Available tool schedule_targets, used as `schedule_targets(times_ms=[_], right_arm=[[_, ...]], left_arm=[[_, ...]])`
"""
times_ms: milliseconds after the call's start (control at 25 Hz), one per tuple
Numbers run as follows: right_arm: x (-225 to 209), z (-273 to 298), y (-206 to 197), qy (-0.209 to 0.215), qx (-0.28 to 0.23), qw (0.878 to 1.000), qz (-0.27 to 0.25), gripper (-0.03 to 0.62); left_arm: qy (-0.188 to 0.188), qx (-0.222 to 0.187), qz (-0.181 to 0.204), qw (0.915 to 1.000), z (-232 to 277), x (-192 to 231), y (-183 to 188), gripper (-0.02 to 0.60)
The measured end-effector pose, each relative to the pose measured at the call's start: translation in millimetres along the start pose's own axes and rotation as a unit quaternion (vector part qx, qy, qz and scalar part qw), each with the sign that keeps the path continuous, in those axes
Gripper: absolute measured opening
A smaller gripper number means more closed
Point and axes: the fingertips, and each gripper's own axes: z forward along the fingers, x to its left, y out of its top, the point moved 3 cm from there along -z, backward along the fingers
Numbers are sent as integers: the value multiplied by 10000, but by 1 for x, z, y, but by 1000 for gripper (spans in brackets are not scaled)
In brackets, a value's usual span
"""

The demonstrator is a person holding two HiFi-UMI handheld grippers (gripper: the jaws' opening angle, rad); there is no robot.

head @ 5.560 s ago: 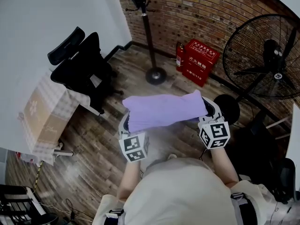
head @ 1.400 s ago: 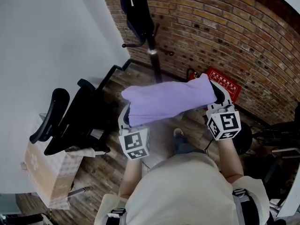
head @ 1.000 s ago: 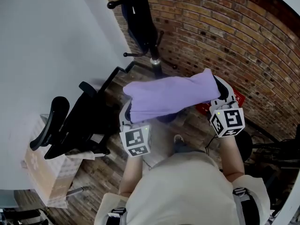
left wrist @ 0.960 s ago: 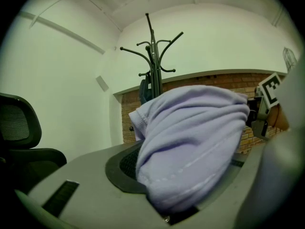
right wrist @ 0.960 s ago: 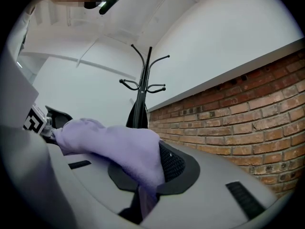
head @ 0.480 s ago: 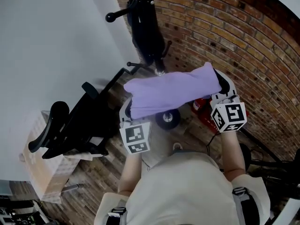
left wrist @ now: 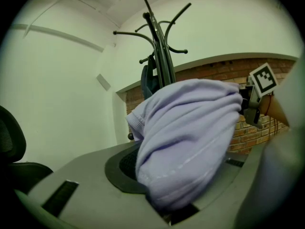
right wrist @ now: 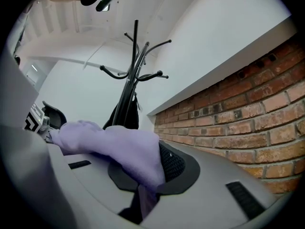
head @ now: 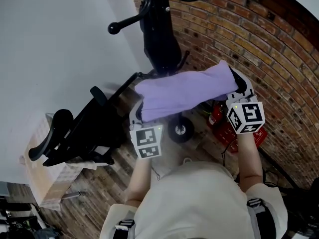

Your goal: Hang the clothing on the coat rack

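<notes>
Overhead, purple garment (head: 184, 92) stretched between claws, left claw (head: 136, 114) clamped on one end, right claw (head: 241, 86) on the other.

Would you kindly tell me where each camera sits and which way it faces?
Head view: on the person's head, looking steeply down at the purple garment stretched between left gripper and right gripper; shirt and forearms show.
Left gripper view: on the left gripper, looking up along jaws shut on the garment toward the coat rack; the right gripper's cube shows.
Right gripper view: on the right gripper, looking up past its gripped garment end to the rack beside a brick wall.
Shared: all three show garment and rack.
</notes>
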Motion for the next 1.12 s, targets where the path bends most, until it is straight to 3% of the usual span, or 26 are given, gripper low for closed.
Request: schedule_targets(times_ms=[520, 1120], right_arm=[[-22, 36, -48, 99, 462, 9989, 26, 25], [-22, 41, -118, 152, 1169, 9929, 176, 25]], left_arm=[[93, 379, 92, 9992, 34, -9, -23, 107], [98, 887, 82, 9960, 49, -14, -66, 107]])
